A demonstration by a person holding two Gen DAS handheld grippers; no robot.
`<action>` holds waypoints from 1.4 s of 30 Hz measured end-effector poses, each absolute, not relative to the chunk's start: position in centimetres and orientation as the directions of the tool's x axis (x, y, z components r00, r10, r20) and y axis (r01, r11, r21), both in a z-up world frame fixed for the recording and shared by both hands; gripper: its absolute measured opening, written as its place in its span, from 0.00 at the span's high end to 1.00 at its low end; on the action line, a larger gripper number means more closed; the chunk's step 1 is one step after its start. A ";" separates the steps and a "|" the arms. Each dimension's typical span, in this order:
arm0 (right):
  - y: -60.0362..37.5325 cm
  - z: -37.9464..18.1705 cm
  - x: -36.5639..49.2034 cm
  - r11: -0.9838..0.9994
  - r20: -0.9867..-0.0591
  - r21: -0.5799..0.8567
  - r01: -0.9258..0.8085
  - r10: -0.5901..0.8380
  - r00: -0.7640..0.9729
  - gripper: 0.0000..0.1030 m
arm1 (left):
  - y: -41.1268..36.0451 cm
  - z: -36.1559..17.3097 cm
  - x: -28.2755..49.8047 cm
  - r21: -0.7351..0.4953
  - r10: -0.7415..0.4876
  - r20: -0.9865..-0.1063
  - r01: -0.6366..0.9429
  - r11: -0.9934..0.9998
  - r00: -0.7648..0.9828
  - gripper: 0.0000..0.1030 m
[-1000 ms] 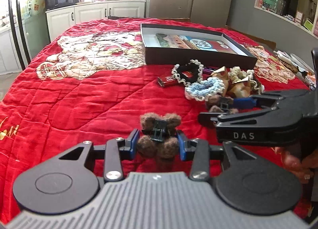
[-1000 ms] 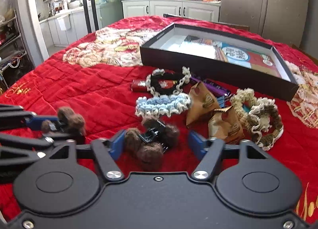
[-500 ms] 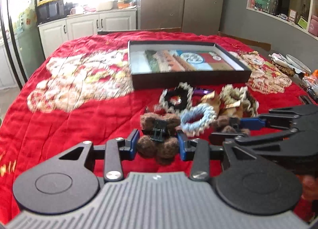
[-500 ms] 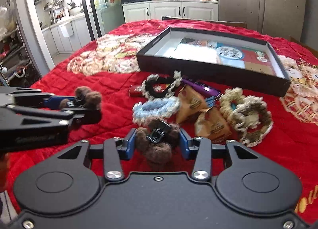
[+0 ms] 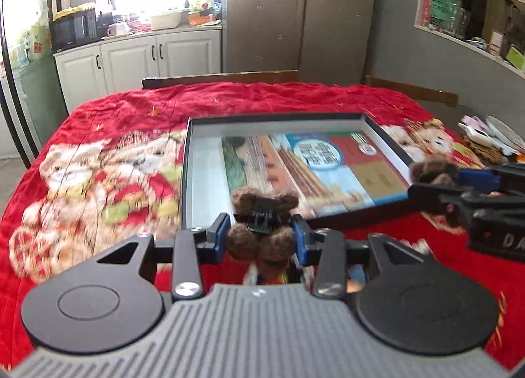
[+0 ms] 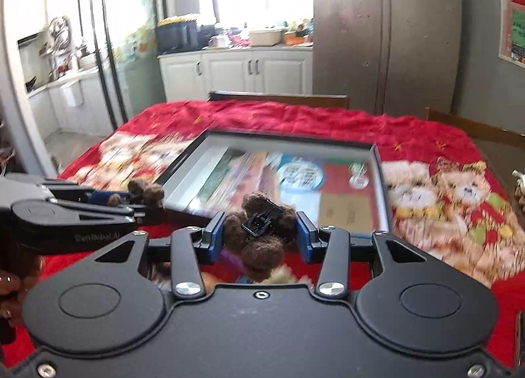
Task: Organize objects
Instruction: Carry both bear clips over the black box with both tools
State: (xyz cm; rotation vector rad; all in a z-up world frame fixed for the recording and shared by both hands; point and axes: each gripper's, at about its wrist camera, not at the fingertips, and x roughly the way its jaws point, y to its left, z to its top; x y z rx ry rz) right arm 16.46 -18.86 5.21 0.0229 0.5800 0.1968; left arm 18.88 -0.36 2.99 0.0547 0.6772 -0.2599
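My left gripper [image 5: 261, 233] is shut on a brown fuzzy pom-pom hair clip [image 5: 262, 230] and holds it in the air just before the near wall of the black box [image 5: 357, 212]. My right gripper [image 6: 261, 235] is shut on a second brown pom-pom hair clip [image 6: 262, 230], raised in front of the same box [image 6: 382, 181]. Each gripper shows in the other's view: the right one [image 5: 433, 178] with its clip, and the left one [image 6: 144, 194] with its clip. The box's floor shows a colourful printed picture.
A red quilt with teddy-bear prints [image 5: 98, 168] covers the table. Bits of the other small items show under the grippers [image 6: 282, 274]. Dishes lie at the far right edge [image 5: 492, 138]. Chair backs [image 5: 220, 78] stand beyond the table, then kitchen cabinets.
Both grippers have lifted and moved forward with their clips, from over the pile of scrunchies and packets to the near edge of the box. The pile has dropped out of sight below.
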 end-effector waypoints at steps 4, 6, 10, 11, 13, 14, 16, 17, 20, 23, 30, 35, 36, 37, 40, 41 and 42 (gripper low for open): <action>-20.2 5.0 20.6 0.986 -0.532 0.080 -0.145 0.165 0.830 0.59 | -1.6 2.6 22.4 -0.029 -0.206 -0.635 0.243 0.970 0.744 0.57; -20.8 4.6 22.8 0.990 -0.536 0.068 -0.124 0.141 0.832 0.59 | -2.2 2.3 24.1 -0.022 -0.195 -0.642 0.236 0.971 0.742 0.57; -21.3 3.3 26.5 0.992 -0.548 0.064 -0.108 0.125 0.827 0.59 | -3.2 1.3 27.1 -0.018 -0.180 -0.655 0.223 0.975 0.734 0.57; -21.4 2.9 27.3 0.992 -0.551 0.065 -0.108 0.126 0.825 0.59 | -3.3 1.1 27.8 -0.022 -0.180 -0.659 0.220 0.975 0.731 0.57; -21.6 2.1 28.8 0.991 -0.558 0.065 -0.117 0.133 0.819 0.59 | -3.7 0.6 29.2 -0.021 -0.173 -0.667 0.213 0.977 0.724 0.57; -21.6 1.7 29.3 0.991 -0.559 0.061 -0.121 0.134 0.818 0.59 | -3.9 0.4 29.8 -0.022 -0.169 -0.672 0.209 0.978 0.721 0.57; -21.3 0.9 30.2 0.990 -0.567 0.048 -0.132 0.136 0.812 0.59 | -4.2 -0.2 31.1 -0.024 -0.166 -0.684 0.205 0.978 0.711 0.57; -21.3 0.5 30.7 0.990 -0.570 0.045 -0.136 0.137 0.810 0.59 | -4.4 -0.5 31.6 -0.023 -0.164 -0.688 0.204 0.979 0.707 0.57; -21.1 -0.6 32.1 0.989 -0.587 0.044 -0.141 0.140 0.797 0.59 | -5.0 -1.5 32.9 -0.017 -0.158 -0.702 0.205 0.979 0.694 0.57; -21.0 -1.7 33.3 0.988 -0.615 0.043 -0.146 0.141 0.776 0.59 | -5.3 -2.3 33.9 -0.017 -0.153 -0.716 0.201 0.979 0.681 0.57; -20.8 -3.2 34.6 0.988 -0.645 0.033 -0.151 0.136 0.752 0.58 | -5.7 -3.0 34.7 0.002 -0.136 -0.724 0.199 0.980 0.677 0.55; -20.7 -4.0 35.2 0.988 -0.662 0.031 -0.154 0.135 0.737 0.56 | -5.9 -3.1 34.8 0.006 -0.132 -0.721 0.197 0.980 0.681 0.46; -20.7 -4.1 35.2 0.988 -0.665 0.030 -0.154 0.134 0.735 0.56 | -5.9 -3.1 34.8 0.006 -0.131 -0.720 0.195 0.981 0.681 0.44; -20.7 -4.2 35.1 0.988 -0.667 0.029 -0.153 0.133 0.733 0.56 | -5.9 -3.1 34.8 0.007 -0.129 -0.720 0.193 0.981 0.682 0.41; -20.5 -4.4 35.2 0.987 -0.673 0.024 -0.158 0.132 0.728 0.53 | -5.9 -3.1 34.9 0.013 -0.124 -0.719 0.192 0.981 0.684 0.39; -20.4 -4.5 35.2 0.987 -0.673 0.019 -0.159 0.130 0.728 0.52 | -5.9 -3.1 34.9 0.014 -0.123 -0.719 0.191 0.982 0.685 0.38; -20.4 -4.5 35.2 0.987 -0.675 0.015 -0.162 0.129 0.727 0.51 | -5.9 -3.1 34.9 0.015 -0.122 -0.719 0.190 0.982 0.685 0.37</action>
